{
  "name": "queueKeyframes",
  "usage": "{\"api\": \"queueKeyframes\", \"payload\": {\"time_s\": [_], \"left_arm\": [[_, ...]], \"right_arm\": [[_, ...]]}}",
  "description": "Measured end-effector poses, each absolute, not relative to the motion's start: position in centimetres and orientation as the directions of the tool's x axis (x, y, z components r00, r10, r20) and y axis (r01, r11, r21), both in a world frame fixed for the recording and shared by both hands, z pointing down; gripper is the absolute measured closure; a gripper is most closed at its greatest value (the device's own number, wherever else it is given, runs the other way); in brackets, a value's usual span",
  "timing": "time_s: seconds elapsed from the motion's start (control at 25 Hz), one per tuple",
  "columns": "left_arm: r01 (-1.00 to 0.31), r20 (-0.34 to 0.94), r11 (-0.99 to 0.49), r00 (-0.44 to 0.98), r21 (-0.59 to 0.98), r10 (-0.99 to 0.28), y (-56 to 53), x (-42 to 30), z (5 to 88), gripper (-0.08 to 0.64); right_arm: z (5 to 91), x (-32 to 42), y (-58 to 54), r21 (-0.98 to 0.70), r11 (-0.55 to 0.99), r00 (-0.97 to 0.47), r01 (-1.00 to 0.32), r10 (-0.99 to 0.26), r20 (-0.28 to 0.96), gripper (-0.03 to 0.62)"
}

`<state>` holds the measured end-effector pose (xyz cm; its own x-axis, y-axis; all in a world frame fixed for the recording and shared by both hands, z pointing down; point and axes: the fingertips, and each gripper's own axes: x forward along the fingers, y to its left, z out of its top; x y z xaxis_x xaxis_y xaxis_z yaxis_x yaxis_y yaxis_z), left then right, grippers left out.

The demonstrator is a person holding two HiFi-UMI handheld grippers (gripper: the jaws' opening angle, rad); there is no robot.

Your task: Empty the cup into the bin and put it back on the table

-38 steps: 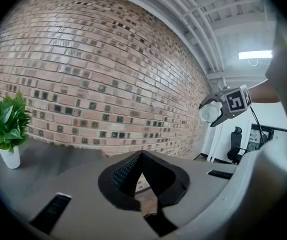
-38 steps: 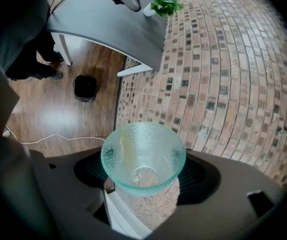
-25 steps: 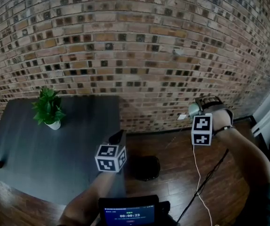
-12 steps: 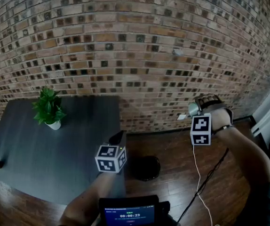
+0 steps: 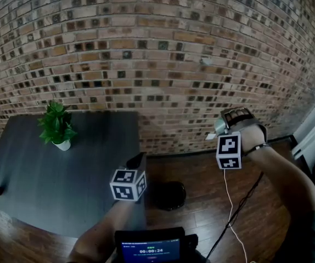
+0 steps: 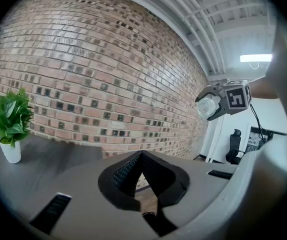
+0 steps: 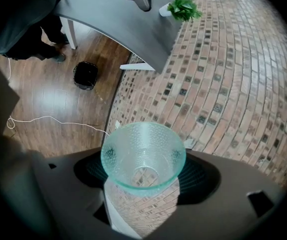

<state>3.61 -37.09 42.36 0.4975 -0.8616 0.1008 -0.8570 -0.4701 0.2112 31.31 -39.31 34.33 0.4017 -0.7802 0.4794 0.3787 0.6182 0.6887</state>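
In the right gripper view a clear, dimpled glass cup sits between the jaws of my right gripper, which is shut on it. Its mouth faces the camera and nothing shows inside it. In the head view that gripper holds the cup high beside the brick wall, up and to the right of the black bin on the floor. My left gripper hangs shut and empty over the right edge of the dark table. From the left gripper view the cup shows at upper right.
A small potted plant stands at the back of the table. A white cable trails over the wooden floor on the right. A screen device sits at the bottom edge. The bin shows far below in the right gripper view.
My right gripper has shifted slightly left and up with the cup. The left gripper has stayed still.
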Motion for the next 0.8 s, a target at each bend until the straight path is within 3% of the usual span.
{"api": "queueKeyframes", "payload": {"time_s": [0.4, 0.8], "left_arm": [[-0.855, 0.105, -0.473, 0.502, 0.214, -0.859, -36.7, 3.1, 42.4, 0.557], [-0.859, 0.111, -0.467, 0.495, 0.207, -0.862, -36.1, 2.5, 42.7, 0.557]], "right_arm": [[34.4, 31.4, -38.6, 0.716, 0.631, 0.398, 0.297, -0.764, 0.508, 0.201], [35.8, 33.0, -38.8, 0.776, 0.629, 0.344, 0.04, -0.738, 0.58, 0.201]]}}
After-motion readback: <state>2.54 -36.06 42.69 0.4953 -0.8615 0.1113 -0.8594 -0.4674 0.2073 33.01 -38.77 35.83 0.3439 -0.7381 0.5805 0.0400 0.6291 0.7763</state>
